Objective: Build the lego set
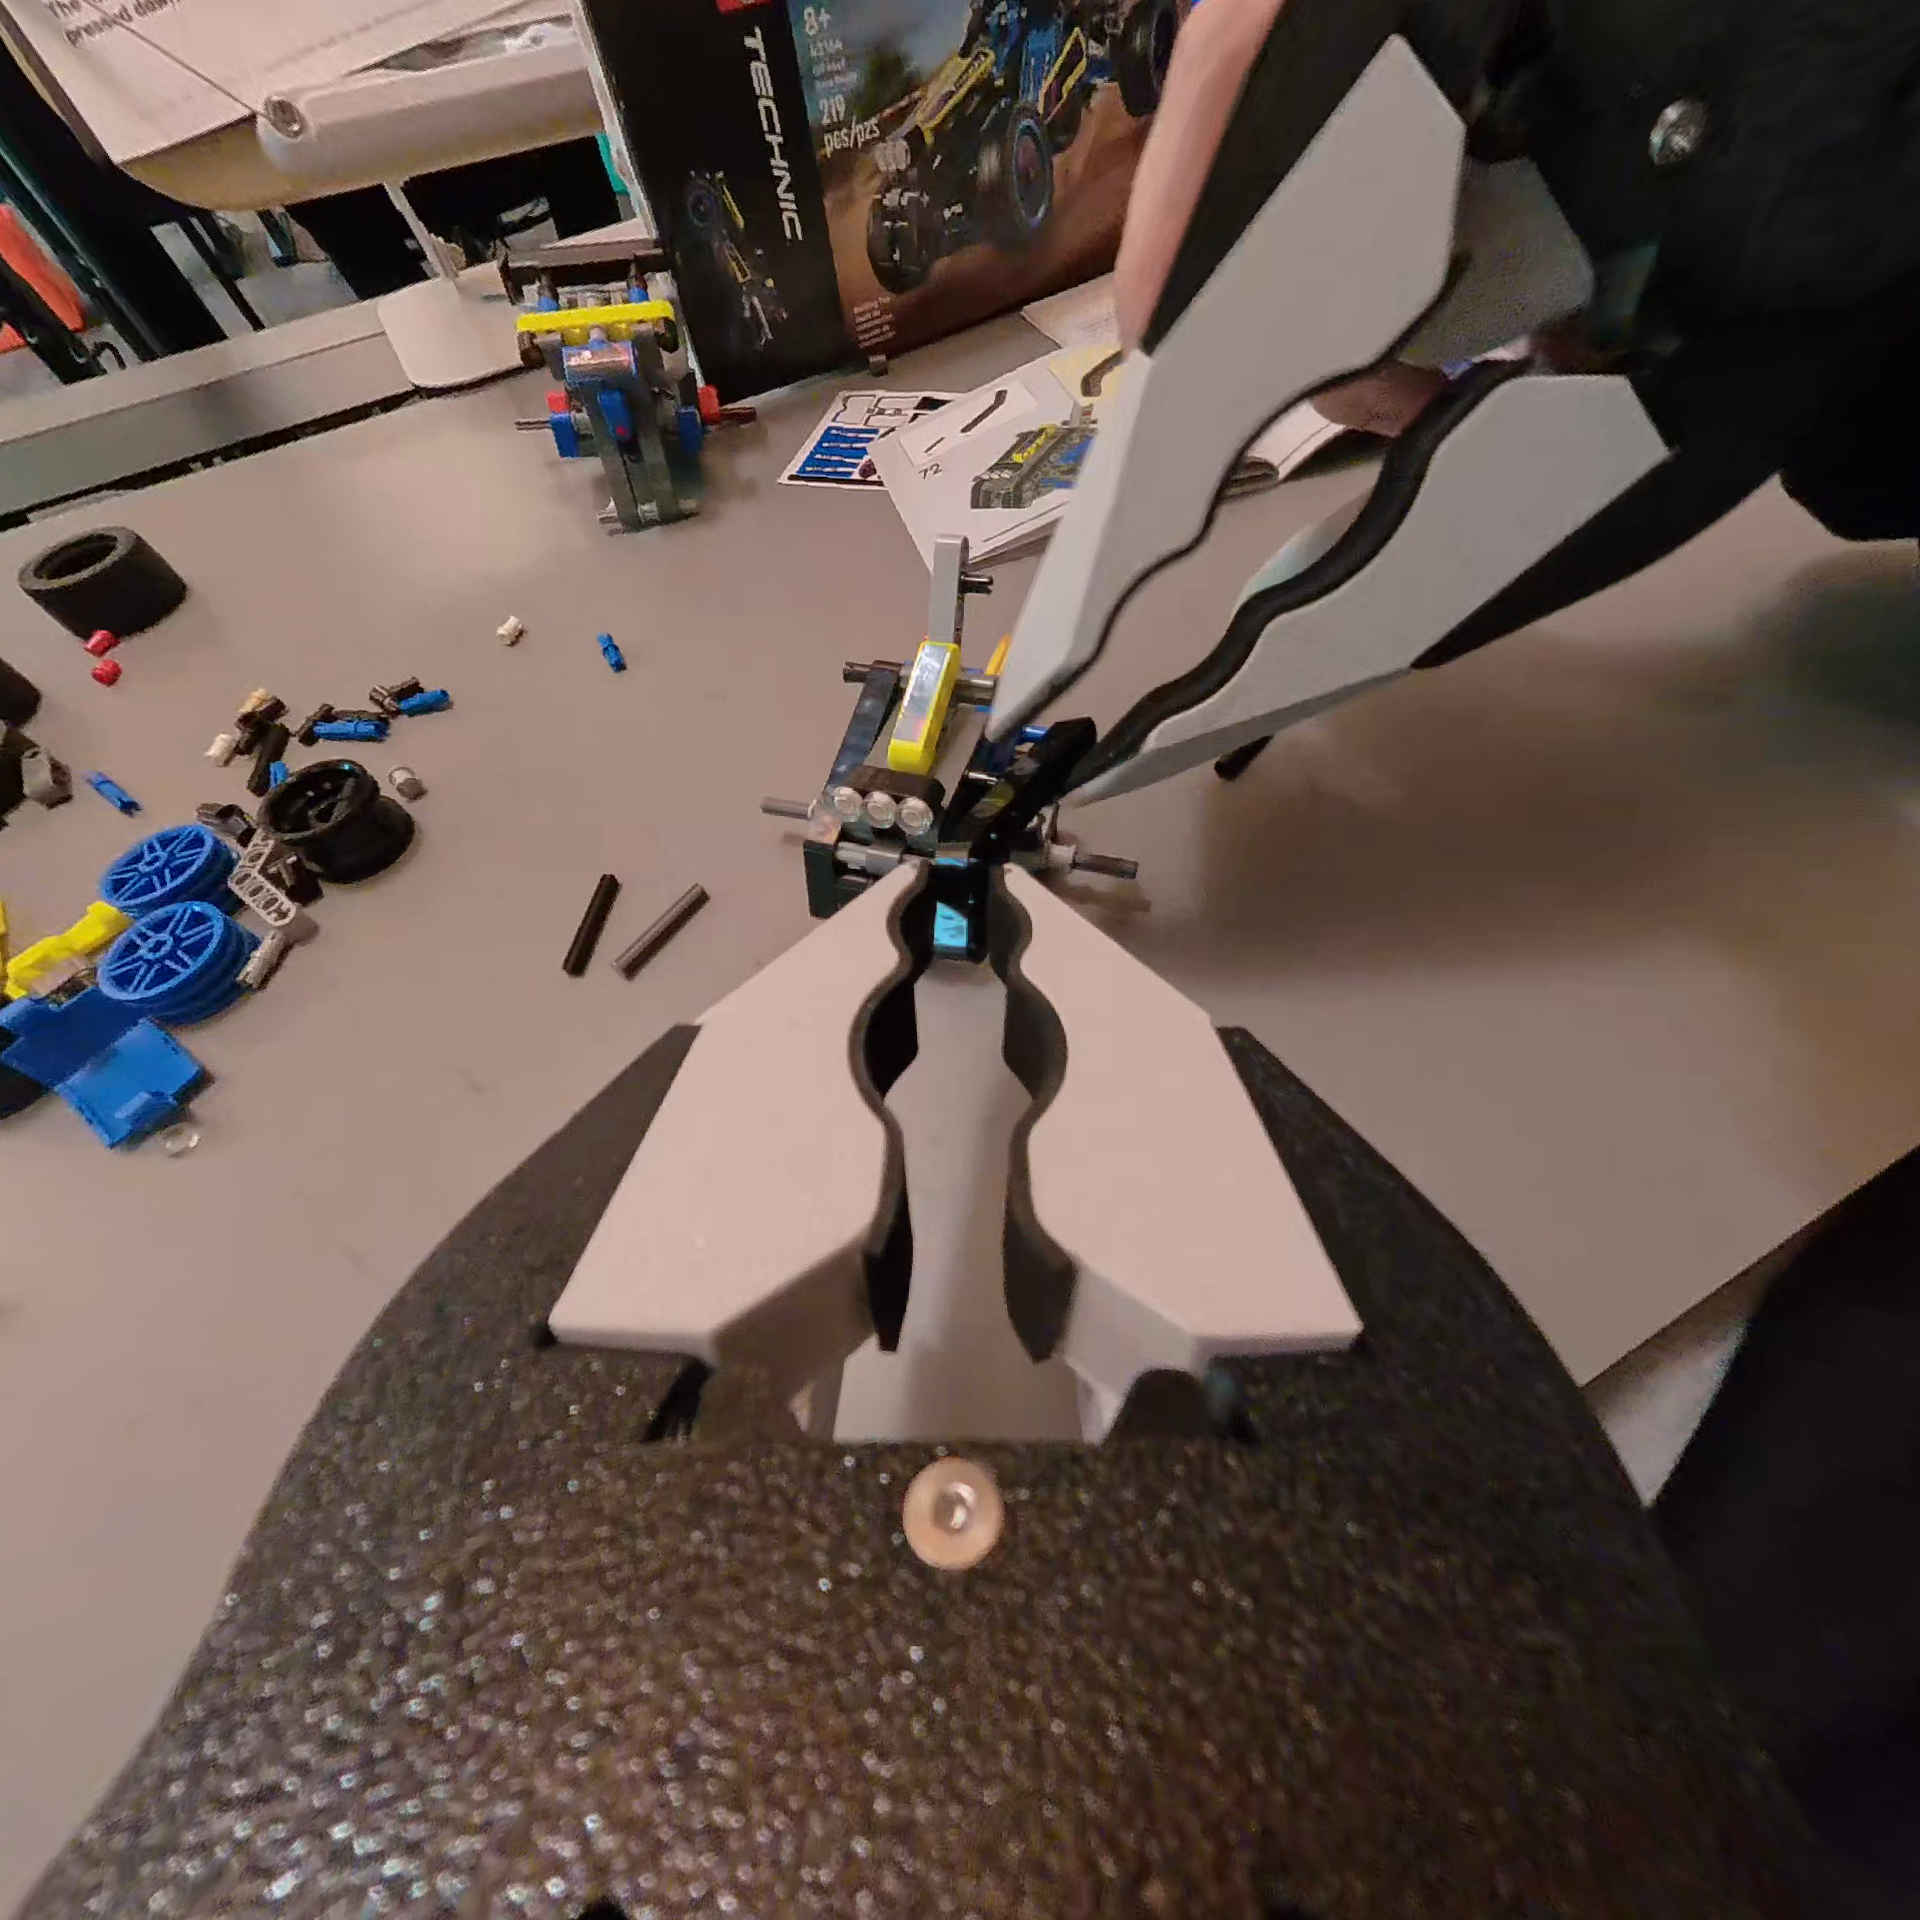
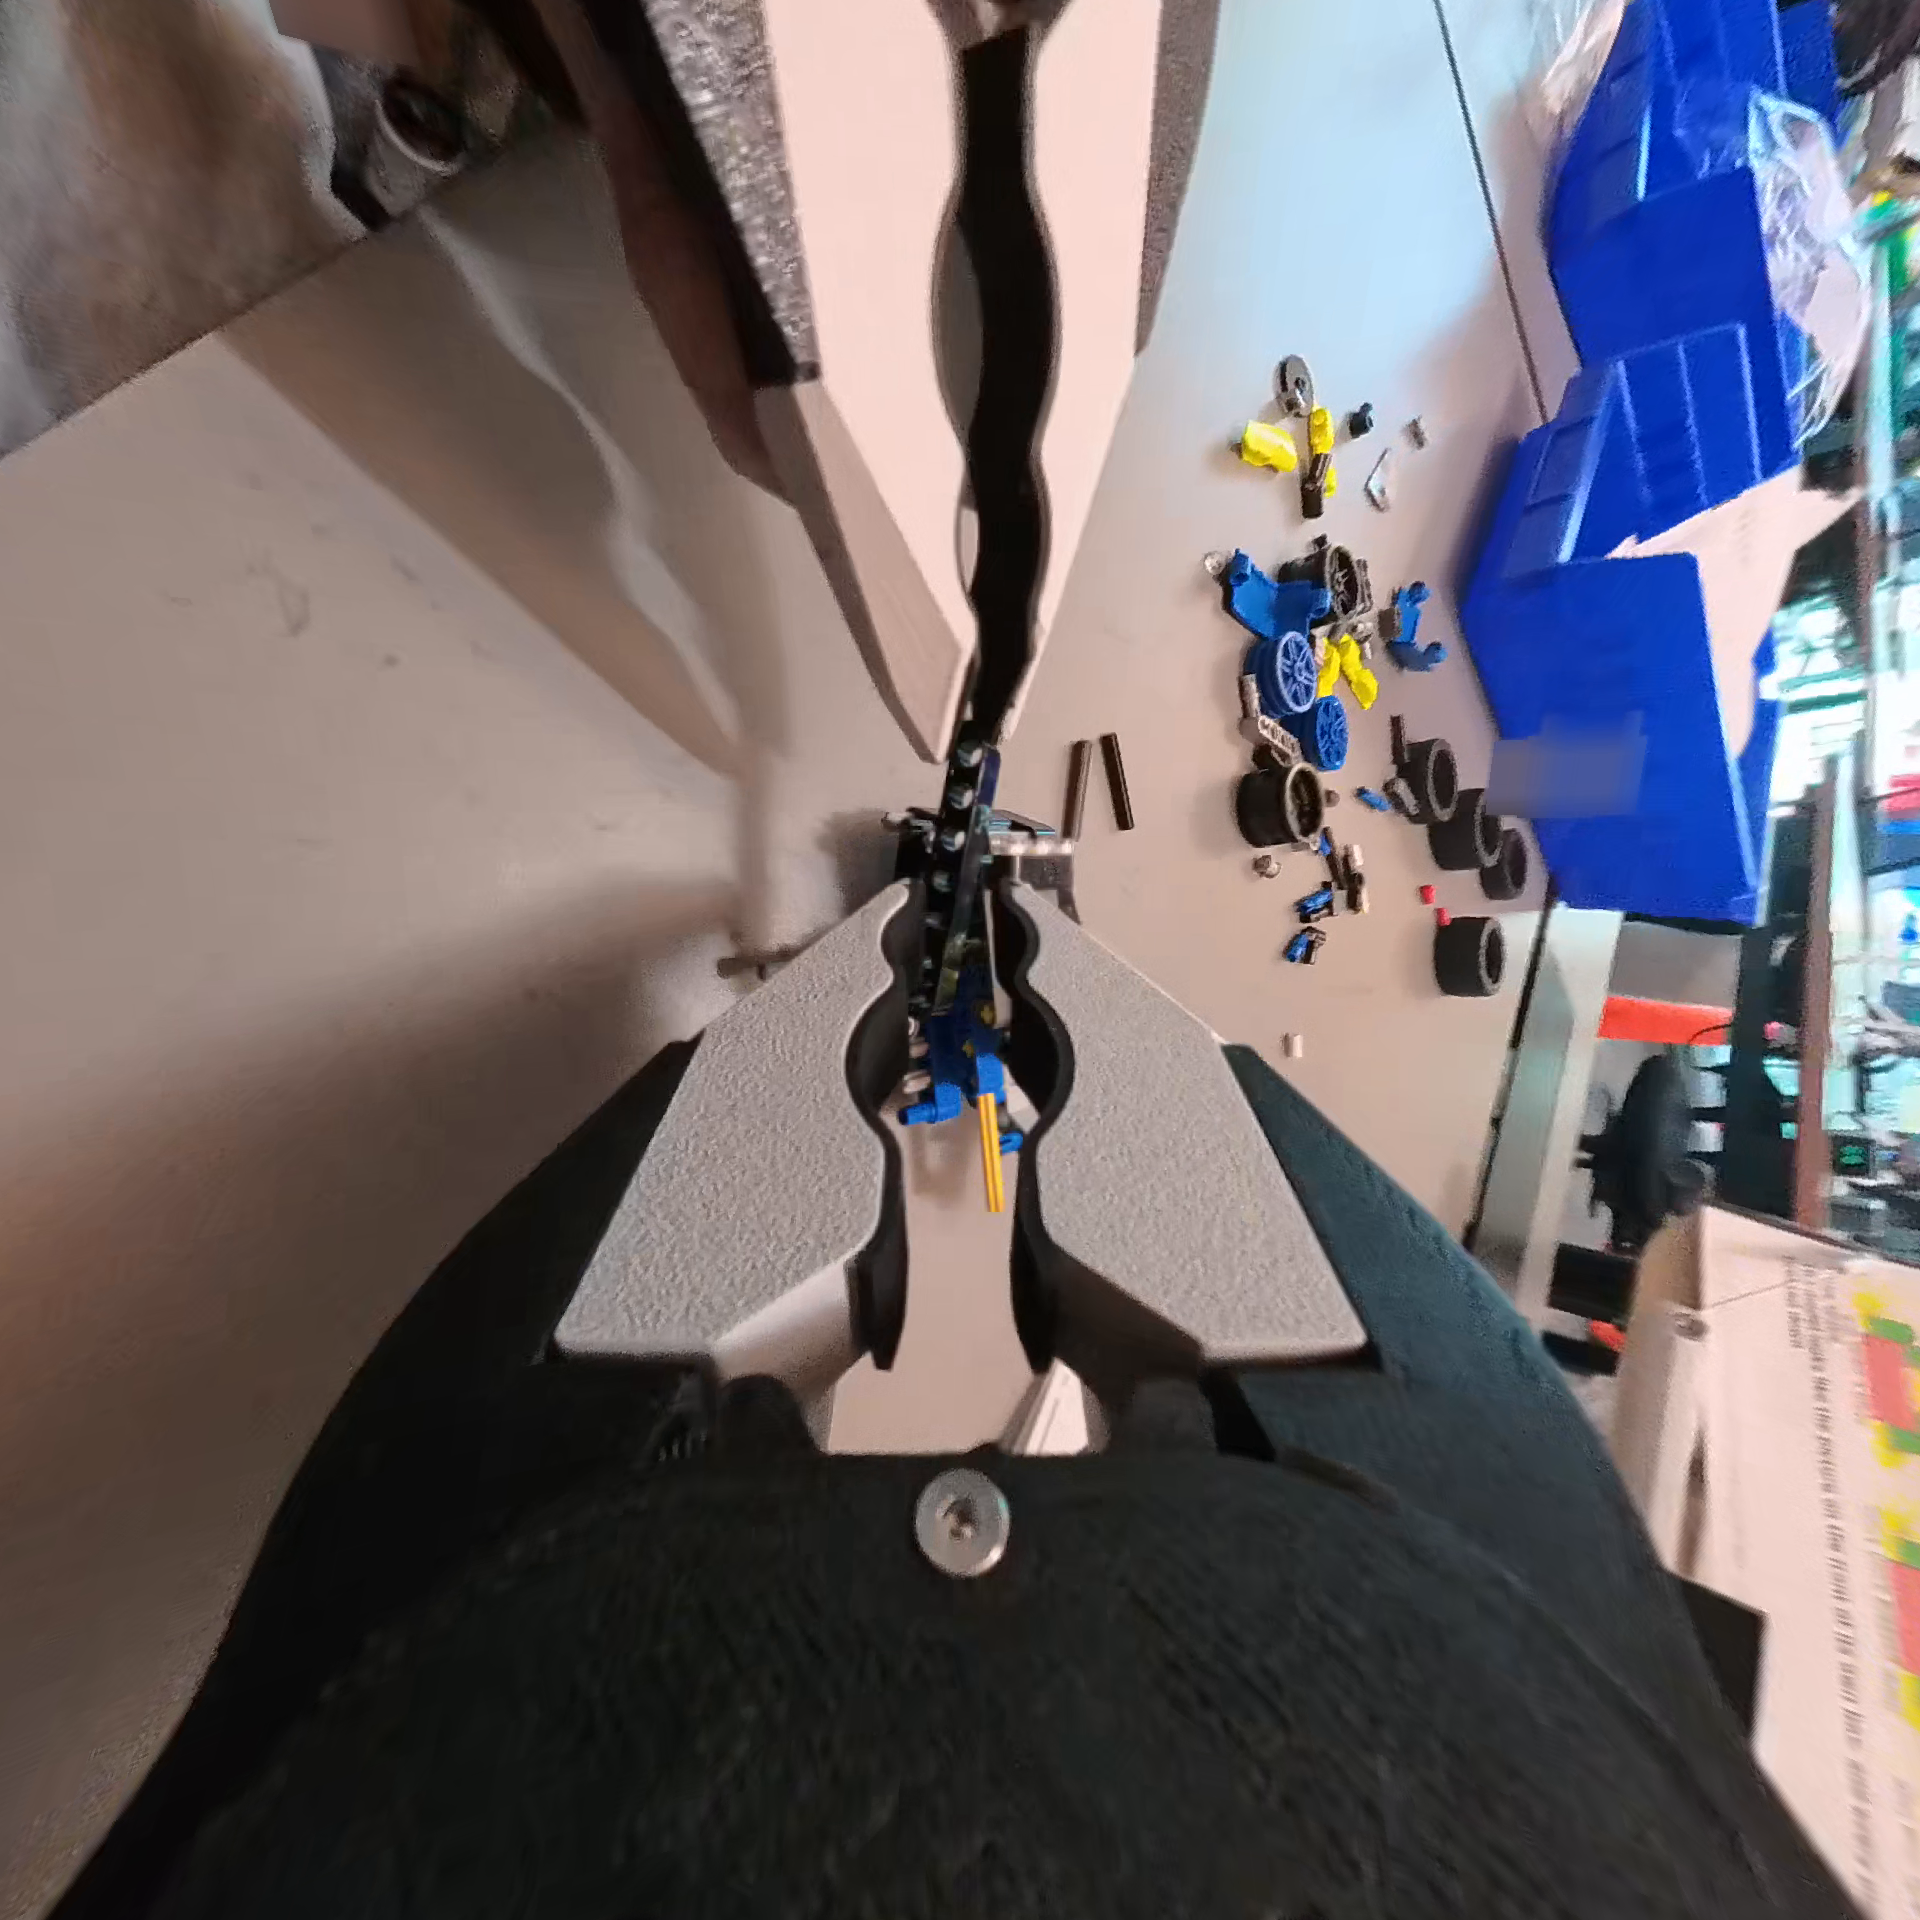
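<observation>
Grey worktop carries a small black, blue and yellow brick assembly, and both tools are clenched on it from opposite ends: the left tool pinches its near black and blue end, while the right tool grips a black holed beam of the same assembly. Off to the left lie two dark axle rods, blue wheel rims, black tyres, an open instruction booklet and the set's box.
</observation>
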